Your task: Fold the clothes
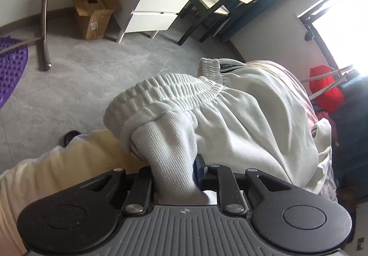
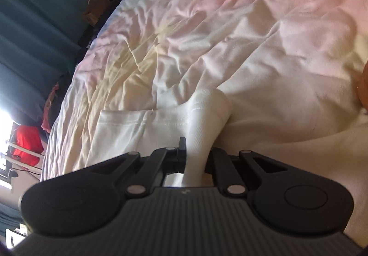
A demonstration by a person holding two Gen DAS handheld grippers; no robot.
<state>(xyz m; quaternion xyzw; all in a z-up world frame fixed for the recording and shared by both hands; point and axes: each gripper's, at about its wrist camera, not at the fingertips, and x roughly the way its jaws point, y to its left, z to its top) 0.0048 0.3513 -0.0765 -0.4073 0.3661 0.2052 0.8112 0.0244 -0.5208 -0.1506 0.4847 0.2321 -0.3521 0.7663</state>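
Left wrist: tool [image 1: 174,177] pinches white pants [image 1: 230,118].

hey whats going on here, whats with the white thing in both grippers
A person is folding a white garment, apparently shorts or trousers, using two handheld grippers. The left gripper is shut on ribbed fabric just below the elastic waistband. The right gripper is shut on a stitched hem end. In the right wrist view, the garment lies partly on a rumpled pastel bedsheet.

White cloth [image 1: 174,159] hides the left fingers [image 1: 199,165]
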